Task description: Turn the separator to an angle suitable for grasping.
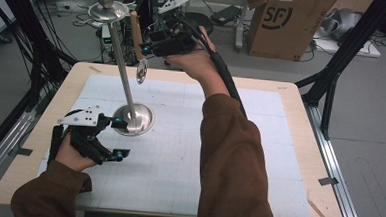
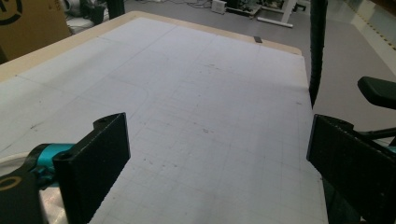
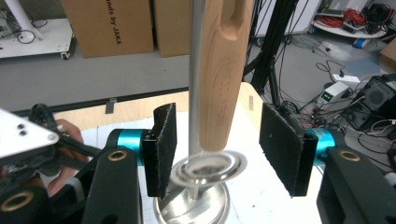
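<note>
Two grippers, both spread: right gripper (image 3: pixel 217 149) frames the wooden-handled utensil (image 3: pixel 224 70) hanging on the metal stand (image 1: pixel 131 93), pads clear. Left gripper (image 1: pixel 114 137) waits by the stand's base; hanging looks done, withdrawal remains.

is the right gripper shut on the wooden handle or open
Open: in the right gripper view both pads of the right gripper stand clear of the wooden handle.

Mat (image 1: pixel 258 157) right of stand base (image 1: pixel 134 118) is free; upright pole (image 1: pixel 123 75) blocks the left-centre.

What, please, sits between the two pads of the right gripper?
In the right gripper view, a wooden handle with a small metal strainer at its foot hangs between the open pads, touching neither; the stand's pole rises just behind.
</note>
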Demonstrator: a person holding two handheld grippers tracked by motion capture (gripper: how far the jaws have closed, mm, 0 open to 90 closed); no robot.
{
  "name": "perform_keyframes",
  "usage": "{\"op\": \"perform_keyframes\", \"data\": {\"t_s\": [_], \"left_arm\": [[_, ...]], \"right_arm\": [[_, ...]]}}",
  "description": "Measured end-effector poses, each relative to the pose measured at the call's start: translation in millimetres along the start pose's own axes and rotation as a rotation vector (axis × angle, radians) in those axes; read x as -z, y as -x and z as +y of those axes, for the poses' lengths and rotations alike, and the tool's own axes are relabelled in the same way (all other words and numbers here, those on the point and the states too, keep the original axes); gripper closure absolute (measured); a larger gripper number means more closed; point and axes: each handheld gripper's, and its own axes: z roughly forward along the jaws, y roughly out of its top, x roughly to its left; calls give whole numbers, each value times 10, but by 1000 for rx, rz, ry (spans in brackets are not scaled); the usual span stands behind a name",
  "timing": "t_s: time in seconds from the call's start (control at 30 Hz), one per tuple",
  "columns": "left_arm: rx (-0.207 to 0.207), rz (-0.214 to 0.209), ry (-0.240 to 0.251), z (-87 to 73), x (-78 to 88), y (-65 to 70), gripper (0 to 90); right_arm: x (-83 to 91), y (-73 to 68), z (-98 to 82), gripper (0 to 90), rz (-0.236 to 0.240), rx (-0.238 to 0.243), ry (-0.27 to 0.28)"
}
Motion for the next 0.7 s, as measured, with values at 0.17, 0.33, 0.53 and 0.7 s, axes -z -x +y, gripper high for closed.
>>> {"op": "perform_keyframes", "data": {"t_s": [0.17, 0.33, 0.53, 0.7], "left_arm": [[0, 4, -2, 1, 0, 2, 66], [9, 7, 6, -2, 21, -12, 66], [5, 8, 1, -1, 14, -13, 66], [7, 6, 3, -2, 17, -12, 66]], "right_arm": [[130, -15, -61, 461, -9, 6, 8], [245, -27, -189, 459, -14, -9, 18], [349, -31, -335, 439, -16, -29, 31], [392, -54, -468, 430, -22, -40, 37]]}}
